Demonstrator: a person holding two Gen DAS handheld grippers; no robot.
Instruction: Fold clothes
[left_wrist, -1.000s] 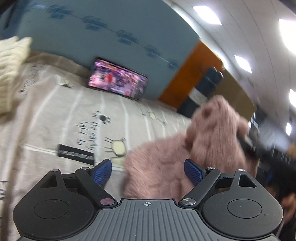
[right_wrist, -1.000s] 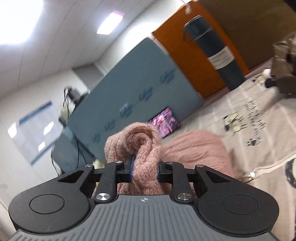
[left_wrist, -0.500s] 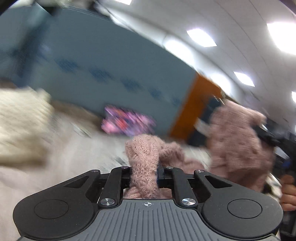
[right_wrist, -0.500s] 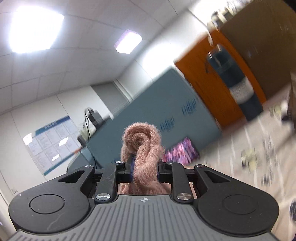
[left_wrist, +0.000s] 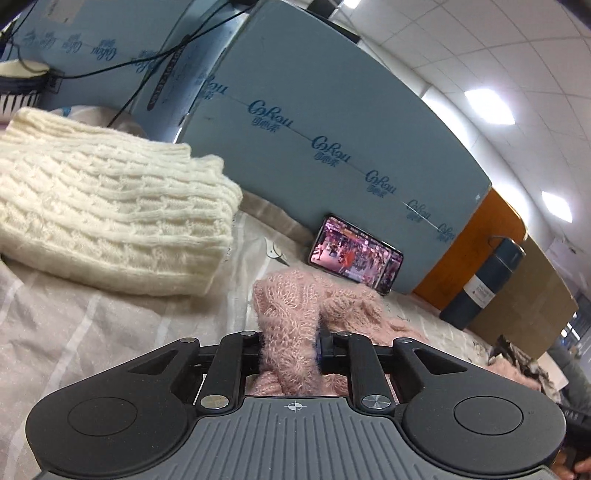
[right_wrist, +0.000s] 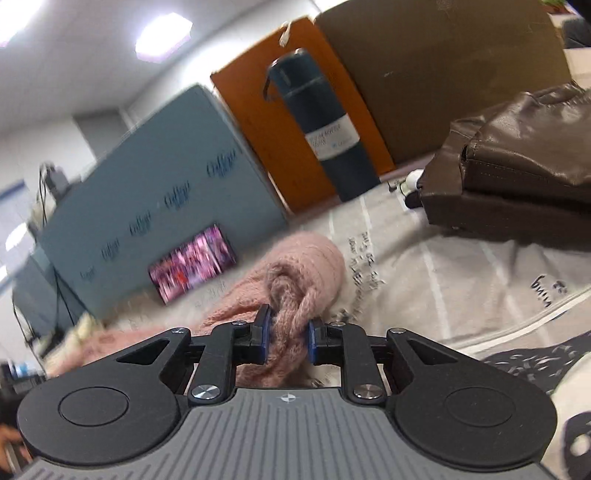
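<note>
Pink sweater (left_wrist: 295, 332) pinched btwn both grippers (L (left_wrist: 290, 341), R (right_wrist: 286, 341)).

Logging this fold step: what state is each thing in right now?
Left claw: shut on pink sweater.
Right claw: shut on pink sweater.
Fuzzy pink knit sweater: bunched, pinched at two spots.
Cream cable-knit sweater: folded.
Phone: propped, screen on.
Brown leather jacket: folded.

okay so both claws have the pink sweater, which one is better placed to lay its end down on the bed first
Probably the left. The left claw grips the pink sweater low over the bedsheet, beside the folded cream sweater. The right claw also grips it, but its view is motion-blurred.
</note>
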